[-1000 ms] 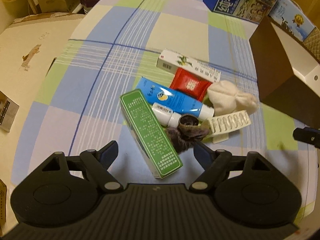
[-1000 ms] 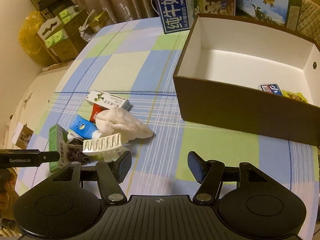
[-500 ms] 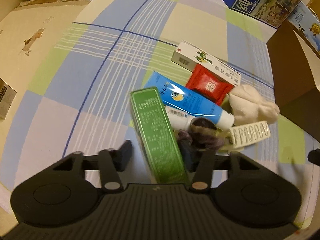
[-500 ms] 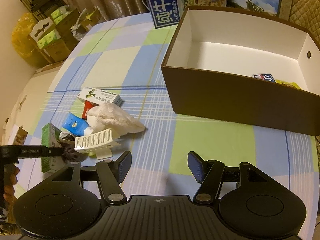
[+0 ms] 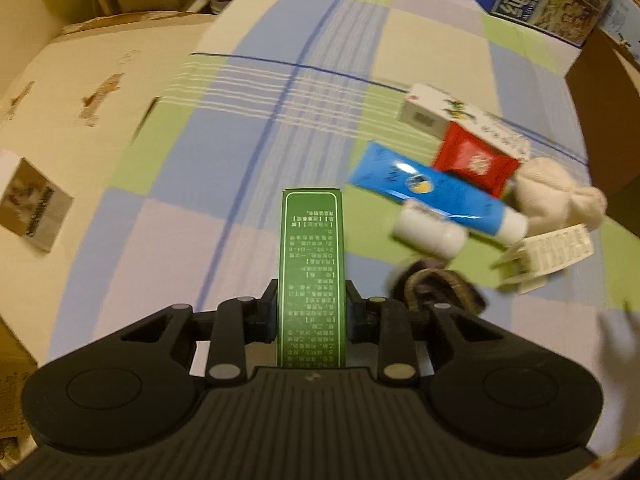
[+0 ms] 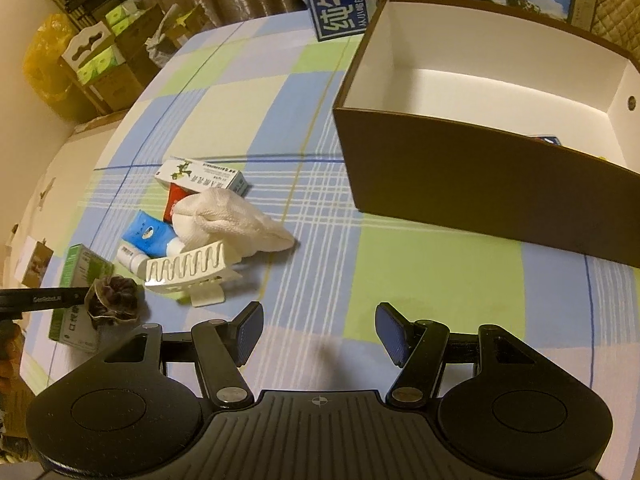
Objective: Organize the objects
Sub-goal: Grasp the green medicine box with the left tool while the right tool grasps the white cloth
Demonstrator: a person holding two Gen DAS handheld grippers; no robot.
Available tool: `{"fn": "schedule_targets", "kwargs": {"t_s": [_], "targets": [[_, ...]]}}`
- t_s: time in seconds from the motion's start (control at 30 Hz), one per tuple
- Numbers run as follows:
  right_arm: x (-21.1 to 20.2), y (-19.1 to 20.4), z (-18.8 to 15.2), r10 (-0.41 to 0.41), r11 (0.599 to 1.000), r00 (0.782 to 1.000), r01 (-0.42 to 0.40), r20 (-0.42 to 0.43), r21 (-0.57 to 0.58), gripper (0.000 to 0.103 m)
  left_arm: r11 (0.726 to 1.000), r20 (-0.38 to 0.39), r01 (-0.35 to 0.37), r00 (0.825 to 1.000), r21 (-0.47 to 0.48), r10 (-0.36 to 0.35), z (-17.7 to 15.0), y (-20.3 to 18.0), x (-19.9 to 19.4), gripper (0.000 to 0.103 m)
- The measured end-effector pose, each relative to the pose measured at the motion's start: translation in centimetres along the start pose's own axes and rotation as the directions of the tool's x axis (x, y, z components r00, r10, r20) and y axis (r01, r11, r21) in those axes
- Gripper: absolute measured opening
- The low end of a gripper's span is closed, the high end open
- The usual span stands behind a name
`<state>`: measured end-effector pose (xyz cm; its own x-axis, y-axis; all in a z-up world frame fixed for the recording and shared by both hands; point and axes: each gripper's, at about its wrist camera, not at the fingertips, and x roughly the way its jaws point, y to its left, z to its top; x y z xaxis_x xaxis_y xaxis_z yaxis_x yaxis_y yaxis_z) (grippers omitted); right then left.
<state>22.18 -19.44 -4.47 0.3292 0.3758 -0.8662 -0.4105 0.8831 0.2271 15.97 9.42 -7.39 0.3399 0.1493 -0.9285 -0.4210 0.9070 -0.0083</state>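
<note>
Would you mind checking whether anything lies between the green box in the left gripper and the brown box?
Yes. The left gripper is shut on the green box. Between it and the brown box lie the blue tube, the white cloth and the white clip. Lifting over them looks clear.

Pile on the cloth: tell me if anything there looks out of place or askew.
The pile is a jumble: the towel slumps over the red packet and blue tube, and the white rack leans on it. The left gripper has its jaws shut on the green box. Nothing looks spilled or damaged.
</note>
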Motion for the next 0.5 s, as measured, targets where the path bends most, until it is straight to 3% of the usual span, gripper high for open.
{"fn": "schedule_targets", "kwargs": {"t_s": [0.2, 0.5], "targets": [[0.6, 1.6, 0.8, 0.053, 0.995, 0.998, -0.049, 0.037, -0.09, 0.059, 0.999, 0.0, -0.019, 1.0, -0.039, 0.019, -0.3, 2.1, -0.3, 0.026], [3.4, 5.2, 3.3, 0.124, 0.955, 0.989, -0.098, 0.075, -0.281, 0.059, 0.998, -0.011, -0.014, 1.0, -0.053, 0.013, -0.2, 1.8, 0.6, 0.026]]}}
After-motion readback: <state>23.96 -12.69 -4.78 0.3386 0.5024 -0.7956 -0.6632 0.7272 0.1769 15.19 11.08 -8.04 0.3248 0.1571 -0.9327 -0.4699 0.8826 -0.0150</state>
